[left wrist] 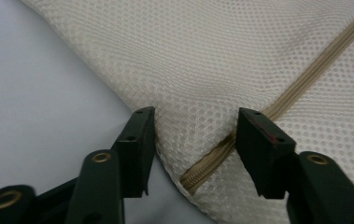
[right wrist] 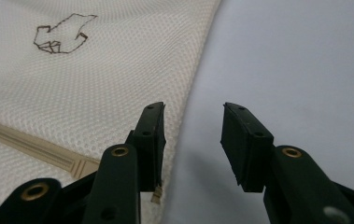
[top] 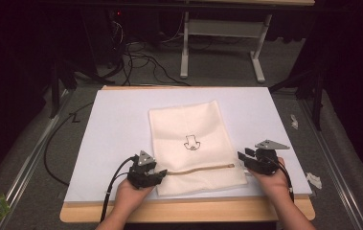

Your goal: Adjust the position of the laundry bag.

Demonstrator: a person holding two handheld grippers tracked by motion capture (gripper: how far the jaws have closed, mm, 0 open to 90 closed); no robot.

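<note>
A cream mesh bag (top: 193,143) lies flat on the white table sheet, with a small dark line drawing (top: 191,143) at its middle and a tan zipper (top: 198,169) running across its near end. My left gripper (top: 162,174) is open at the bag's near left corner, its jaws straddling the zipper's end (left wrist: 207,161) and the mesh edge. My right gripper (top: 243,157) is open at the bag's right edge beside the zipper's other end (right wrist: 79,165). One jaw is over the mesh (right wrist: 95,93), the other over bare sheet. The drawing (right wrist: 62,35) shows farther off.
The white sheet (top: 117,134) covers a wooden table (top: 188,211) with bare room on both sides of the bag. Cables trail from the left gripper off the table's left. Crumpled white scraps (top: 314,179) lie at the right. A table frame (top: 222,38) stands behind.
</note>
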